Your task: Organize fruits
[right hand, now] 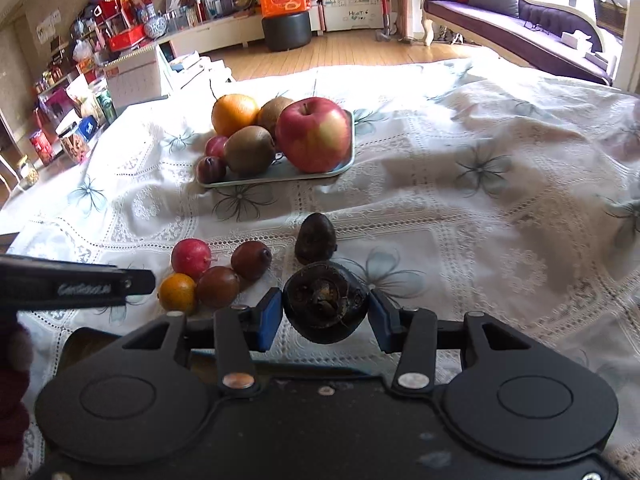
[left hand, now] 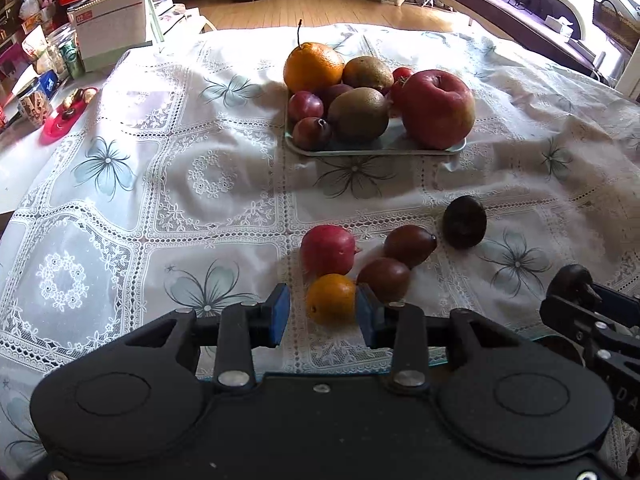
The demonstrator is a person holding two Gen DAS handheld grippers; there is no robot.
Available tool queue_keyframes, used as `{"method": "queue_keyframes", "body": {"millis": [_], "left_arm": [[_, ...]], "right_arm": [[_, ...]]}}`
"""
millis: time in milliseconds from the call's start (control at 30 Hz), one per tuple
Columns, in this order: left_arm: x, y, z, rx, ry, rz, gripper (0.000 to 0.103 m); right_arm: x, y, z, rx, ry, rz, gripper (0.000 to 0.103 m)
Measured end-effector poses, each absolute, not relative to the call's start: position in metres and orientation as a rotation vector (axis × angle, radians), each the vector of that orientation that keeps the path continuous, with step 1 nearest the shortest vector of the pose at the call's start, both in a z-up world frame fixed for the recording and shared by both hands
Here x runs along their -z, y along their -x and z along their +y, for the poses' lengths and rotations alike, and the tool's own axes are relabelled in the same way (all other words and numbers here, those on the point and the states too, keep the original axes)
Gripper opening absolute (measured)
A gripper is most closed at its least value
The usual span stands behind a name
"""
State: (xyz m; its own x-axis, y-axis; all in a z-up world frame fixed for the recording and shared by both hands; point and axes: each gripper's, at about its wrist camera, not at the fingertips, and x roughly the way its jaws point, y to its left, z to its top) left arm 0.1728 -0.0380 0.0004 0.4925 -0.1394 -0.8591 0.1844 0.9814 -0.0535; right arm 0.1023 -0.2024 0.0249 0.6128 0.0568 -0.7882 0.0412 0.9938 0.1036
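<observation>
Orange kumquat (left hand: 331,299) sat between spread left tool (left hand: 323,312) pads; right tool (right hand: 325,309) bracketed dark water chestnut (right hand: 325,307), grip uncertain. Centre pads, squeeze gently.

My left wrist view sits low over the bench (left hand: 160,200), facing the tray (left hand: 376,151) across it, loose fruit close under the lens. My right wrist view looks likewise from just rightward. Both share tray (right hand: 276,178), fruit and room behind.
</observation>
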Motion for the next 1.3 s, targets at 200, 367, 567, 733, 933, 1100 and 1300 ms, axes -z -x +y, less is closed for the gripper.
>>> {"method": "queue_keyframes", "body": {"millis": [200,367,567,733,933,1100,1300], "left_arm": [[0.005,-0.173,-0.046,0.212,-0.073,1.035,0.046],[0.01,-0.177,-0.045,0.208,-0.071,1.043,0.046],[0.019,-0.182,-0.046,0.198,-0.072,1.059,0.046],[0.028,-0.188,-0.047,0.194,-0.062,1.069,0.049],[0.03,-0.193,-0.045,0.167,-0.048,1.042,0.049],[0.03,-0.189,-0.039,0.21,-0.016,1.017,0.041],[0.015,-0.179,-0.035,0.211,0.009,1.006,0.001]], "right_arm": [[-0.034,-0.079,-0.207,-0.011,-0.109,0.875,0.048],[-0.037,-0.073,-0.206,-0.022,-0.112,0.861,0.048],[-0.033,-0.074,-0.205,-0.033,-0.123,0.867,0.048],[-0.029,-0.073,-0.204,-0.043,-0.131,0.88,0.048],[-0.024,-0.072,-0.199,-0.053,-0.129,0.898,0.048],[-0.018,-0.069,-0.195,-0.065,-0.137,0.911,0.048],[-0.021,-0.064,-0.191,-0.08,-0.147,0.905,0.048]]}}
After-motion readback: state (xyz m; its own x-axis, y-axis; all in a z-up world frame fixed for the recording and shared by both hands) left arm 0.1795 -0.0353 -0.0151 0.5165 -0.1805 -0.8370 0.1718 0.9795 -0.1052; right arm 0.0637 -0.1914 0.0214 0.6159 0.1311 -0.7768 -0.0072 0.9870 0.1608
